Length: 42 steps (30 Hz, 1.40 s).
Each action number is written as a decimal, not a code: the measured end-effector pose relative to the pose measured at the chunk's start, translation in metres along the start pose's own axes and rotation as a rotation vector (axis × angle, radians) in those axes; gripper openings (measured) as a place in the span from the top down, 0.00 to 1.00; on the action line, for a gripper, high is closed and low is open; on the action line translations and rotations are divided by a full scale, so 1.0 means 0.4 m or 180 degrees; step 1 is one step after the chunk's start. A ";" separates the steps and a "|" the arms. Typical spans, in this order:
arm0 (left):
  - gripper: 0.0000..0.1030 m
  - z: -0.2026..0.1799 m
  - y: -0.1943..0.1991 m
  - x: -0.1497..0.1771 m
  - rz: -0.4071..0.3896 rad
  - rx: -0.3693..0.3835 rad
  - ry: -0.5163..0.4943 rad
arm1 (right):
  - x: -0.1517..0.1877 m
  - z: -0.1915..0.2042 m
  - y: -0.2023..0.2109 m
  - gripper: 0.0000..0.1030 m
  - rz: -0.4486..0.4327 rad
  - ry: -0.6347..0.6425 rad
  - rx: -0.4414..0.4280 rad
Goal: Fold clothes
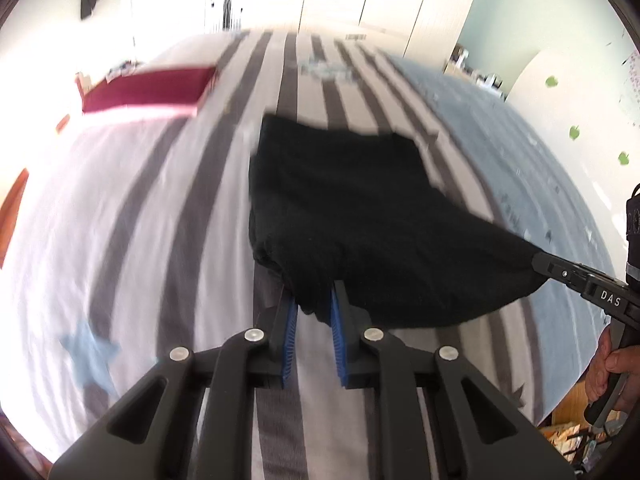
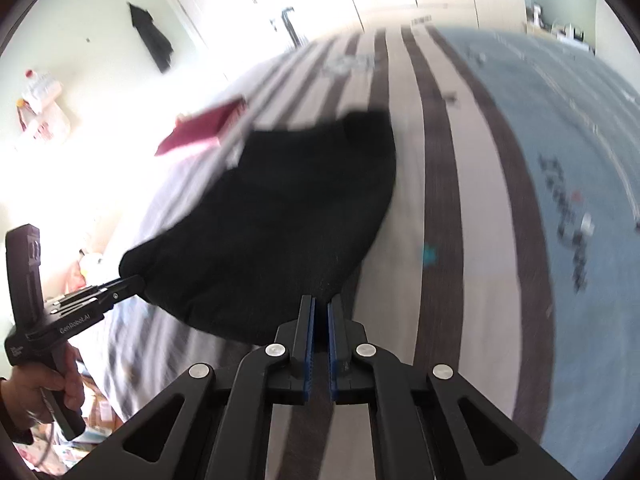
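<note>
Black garment (image 1: pixel 344 216) hangs mid-fold over the striped bed (image 1: pixel 160 208), left gripper (image 1: pixel 314 312) and right gripper (image 2: pixel 321 312) both clamped on its near corners; next we carry them forward together

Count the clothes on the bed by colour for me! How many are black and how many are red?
Black: 1, the black garment, held at its near edge by the left gripper and the right gripper.
Dark red: 1, the folded red garment lying farther back on the bed.
Total: 2
</note>
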<state>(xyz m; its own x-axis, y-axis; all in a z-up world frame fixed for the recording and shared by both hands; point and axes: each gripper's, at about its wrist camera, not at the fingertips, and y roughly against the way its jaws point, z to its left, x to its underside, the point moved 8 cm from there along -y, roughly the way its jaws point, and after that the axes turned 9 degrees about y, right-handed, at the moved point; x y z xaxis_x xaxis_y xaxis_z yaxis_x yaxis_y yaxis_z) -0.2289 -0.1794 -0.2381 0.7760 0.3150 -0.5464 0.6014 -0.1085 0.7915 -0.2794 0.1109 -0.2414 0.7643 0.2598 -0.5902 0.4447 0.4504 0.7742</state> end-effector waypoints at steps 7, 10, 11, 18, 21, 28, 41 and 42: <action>0.88 -0.029 -0.151 -0.348 -0.0370 0.0154 -0.0106 | -0.333 -0.099 -0.071 0.97 -0.0508 -0.0107 0.0037; 0.88 -0.006 -0.299 -0.436 -0.0352 0.0119 -0.0130 | -0.463 -0.178 -0.217 0.98 -0.0567 -0.0210 0.0042; 0.88 -0.010 -0.357 -0.476 -0.0315 0.0058 -0.0166 | -0.498 -0.206 -0.273 0.98 -0.0551 -0.0239 0.0047; 0.87 0.071 -0.509 -0.517 -0.0140 0.0015 0.0159 | -0.555 -0.325 -0.456 0.94 -0.0420 -0.0419 -0.0005; 0.65 0.086 -0.501 -0.500 -0.0157 0.0207 0.0236 | -0.529 -0.310 -0.418 0.94 -0.0435 -0.0307 -0.0046; 0.45 0.093 -0.567 -0.438 0.0073 0.0186 0.0031 | -0.410 -0.300 -0.447 0.74 -0.0132 -0.0287 -0.0104; 0.96 0.048 -0.559 -0.456 0.0045 0.0438 -0.0035 | -0.412 -0.274 -0.496 0.96 -0.0044 -0.0255 -0.0012; 0.96 0.040 -0.544 -0.468 -0.0013 0.0443 -0.0043 | -0.419 -0.267 -0.475 0.96 -0.0100 -0.0246 0.0032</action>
<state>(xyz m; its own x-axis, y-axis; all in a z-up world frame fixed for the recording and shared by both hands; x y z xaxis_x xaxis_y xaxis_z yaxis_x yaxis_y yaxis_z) -0.5019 -0.2301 -0.3123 0.7754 0.3031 -0.5539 0.6244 -0.2373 0.7442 -0.5418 0.0729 -0.3142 0.7835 0.1789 -0.5950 0.4734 0.4484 0.7582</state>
